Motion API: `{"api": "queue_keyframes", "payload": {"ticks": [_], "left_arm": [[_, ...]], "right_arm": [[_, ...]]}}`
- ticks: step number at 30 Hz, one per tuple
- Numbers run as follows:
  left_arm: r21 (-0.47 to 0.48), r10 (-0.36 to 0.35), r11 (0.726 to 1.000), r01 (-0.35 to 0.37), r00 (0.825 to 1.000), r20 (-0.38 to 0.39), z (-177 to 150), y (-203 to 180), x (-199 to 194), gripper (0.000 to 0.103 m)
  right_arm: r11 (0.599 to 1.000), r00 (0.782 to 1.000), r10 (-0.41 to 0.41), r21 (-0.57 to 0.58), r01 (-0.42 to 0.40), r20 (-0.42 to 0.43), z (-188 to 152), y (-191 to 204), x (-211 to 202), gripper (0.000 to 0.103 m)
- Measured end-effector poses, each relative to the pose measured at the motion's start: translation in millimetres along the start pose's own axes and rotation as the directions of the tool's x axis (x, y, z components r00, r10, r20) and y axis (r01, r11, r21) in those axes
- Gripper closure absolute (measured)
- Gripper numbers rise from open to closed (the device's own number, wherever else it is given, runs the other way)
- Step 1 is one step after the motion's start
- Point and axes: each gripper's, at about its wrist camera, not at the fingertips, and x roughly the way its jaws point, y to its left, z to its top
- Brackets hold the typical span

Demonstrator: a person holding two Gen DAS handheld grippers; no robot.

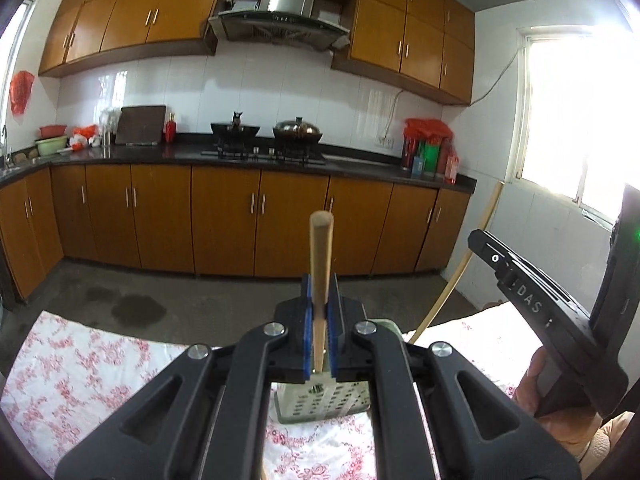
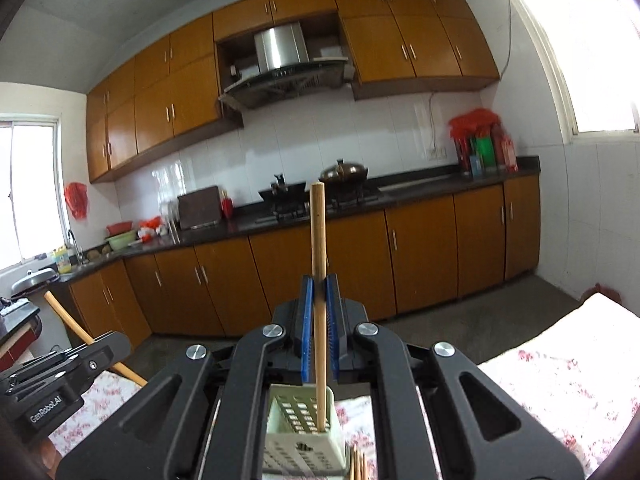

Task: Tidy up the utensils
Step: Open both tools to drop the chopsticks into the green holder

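Note:
My left gripper (image 1: 321,285) is shut on a wooden stick (image 1: 320,240) held upright between its blue pads. Below it a pale green perforated utensil holder (image 1: 320,404) stands on the floral tablecloth (image 1: 80,368). The stick's lower end hangs at the holder's top. My right gripper (image 2: 320,286) is shut on a second wooden stick (image 2: 318,232), whose lower end dips into the holder (image 2: 296,420). The right gripper (image 1: 492,254) and its stick (image 1: 448,280) show from the side in the left wrist view. In the right wrist view, the left gripper (image 2: 112,346) shows at lower left with its stick (image 2: 70,316).
Several more chopsticks (image 2: 358,464) lie beside the holder on the tablecloth (image 2: 560,380). A hand (image 1: 532,384) grips the right tool. Beyond the table's far edge are bare floor (image 1: 200,288), brown cabinets (image 1: 224,216) and a dark counter with a stove (image 1: 264,154).

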Motion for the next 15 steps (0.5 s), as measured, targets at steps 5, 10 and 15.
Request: {"api": "queue_keyframes", "payload": {"ticks": [5, 10, 15], "left_arm": [[-0.013, 0.012, 1.0, -0.012, 1.0, -0.002, -4, 5, -4, 0.087], [-0.035, 0.031, 0.999, -0.03, 0.999, 0.034, 1, 11, -26, 0.069], [-0.063, 0.06, 0.996, -0.055, 0.995, 0.076, 2, 23, -67, 0.057]], "right_arm": [[1.0, 1.0, 0.01, -0.009, -0.011, -0.007, 1, 0, -9, 0.058], [1.0, 1.0, 0.008, -0.021, -0.008, 0.011, 11, -3, -31, 0.055], [0.998, 0.998, -0.053, -0.018, 0.052, -0.027, 9, -23, -62, 0.052]]}}
